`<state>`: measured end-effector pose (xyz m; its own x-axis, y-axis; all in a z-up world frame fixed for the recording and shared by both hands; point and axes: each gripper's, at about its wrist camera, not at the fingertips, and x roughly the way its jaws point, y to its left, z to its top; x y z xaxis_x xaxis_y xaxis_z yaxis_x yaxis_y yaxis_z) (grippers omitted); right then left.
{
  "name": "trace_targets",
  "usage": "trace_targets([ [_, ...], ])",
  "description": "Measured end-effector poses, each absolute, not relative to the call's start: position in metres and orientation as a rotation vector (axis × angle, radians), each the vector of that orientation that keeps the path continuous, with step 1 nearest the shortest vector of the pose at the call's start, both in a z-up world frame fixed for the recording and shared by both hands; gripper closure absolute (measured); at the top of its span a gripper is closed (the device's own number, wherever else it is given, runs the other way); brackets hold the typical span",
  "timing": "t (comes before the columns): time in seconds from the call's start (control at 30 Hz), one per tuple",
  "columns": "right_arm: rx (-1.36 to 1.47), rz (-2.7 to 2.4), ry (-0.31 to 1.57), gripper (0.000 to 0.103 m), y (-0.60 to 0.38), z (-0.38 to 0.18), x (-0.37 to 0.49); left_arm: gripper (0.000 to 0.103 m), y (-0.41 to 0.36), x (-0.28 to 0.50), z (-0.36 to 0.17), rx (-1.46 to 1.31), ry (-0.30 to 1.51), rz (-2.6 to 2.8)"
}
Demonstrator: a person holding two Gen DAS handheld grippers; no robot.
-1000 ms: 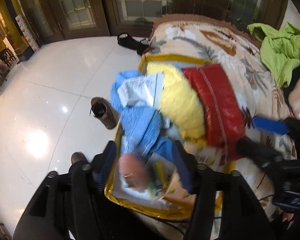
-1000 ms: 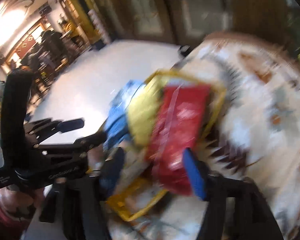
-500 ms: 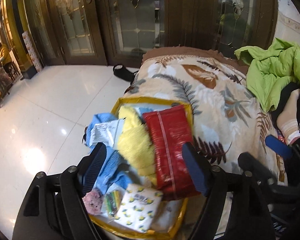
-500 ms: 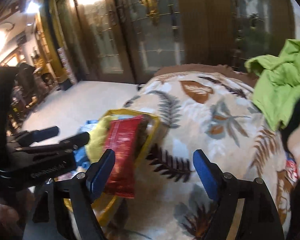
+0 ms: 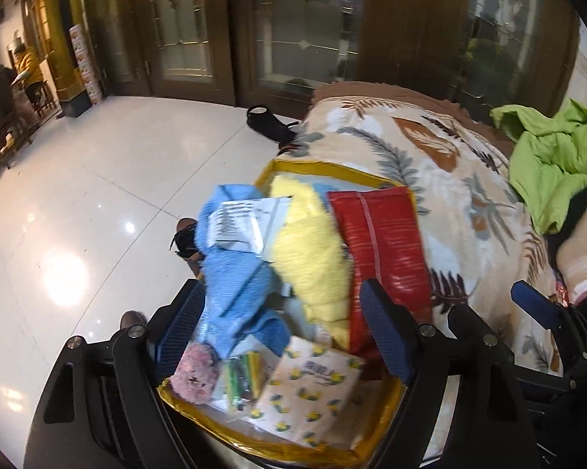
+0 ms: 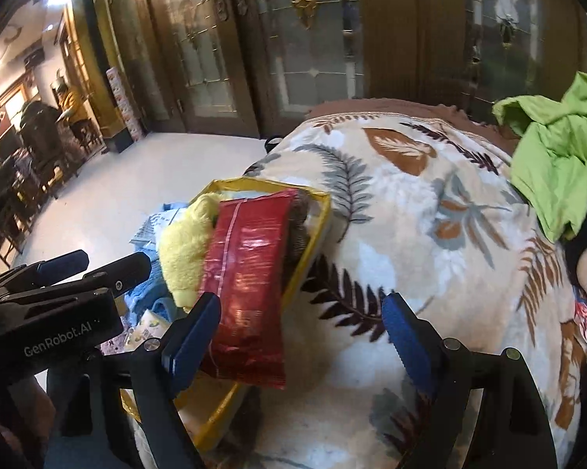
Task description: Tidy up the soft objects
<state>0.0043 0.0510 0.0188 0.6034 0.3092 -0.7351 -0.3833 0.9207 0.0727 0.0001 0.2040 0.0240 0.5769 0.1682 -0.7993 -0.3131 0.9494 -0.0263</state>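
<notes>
Over a leaf-print blanket [image 6: 430, 242], both the left gripper [image 5: 283, 326] and right gripper [image 6: 301, 338] hover wide-fingered and empty. Soft items, a yellow towel [image 5: 313, 258] and blue cloth [image 5: 238, 277] among them, fill the gold-rimmed bag [image 5: 328, 168]; packing looks nearly finished, and closing it likely comes next.

Yellow-trimmed clear storage bag [image 5: 334, 167] lies open at the left edge of the leaf-print blanket. Inside, packed side by side: blue towel [image 5: 238, 281] left, yellow plush cloth [image 5: 313, 258] centre, red foil pack [image 5: 383, 242] right. Near end: pink fuzzy item [image 5: 195, 375], lemon-print tissue pack [image 5: 309, 394].
</notes>
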Motion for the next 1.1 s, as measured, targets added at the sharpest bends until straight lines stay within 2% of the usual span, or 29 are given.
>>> trace_targets([
  [1.1,-0.073,0.43,0.849,0.016,0.052,0.02,0.005,0.018,0.229,-0.001,0.018,-0.178,0.89,0.277],
])
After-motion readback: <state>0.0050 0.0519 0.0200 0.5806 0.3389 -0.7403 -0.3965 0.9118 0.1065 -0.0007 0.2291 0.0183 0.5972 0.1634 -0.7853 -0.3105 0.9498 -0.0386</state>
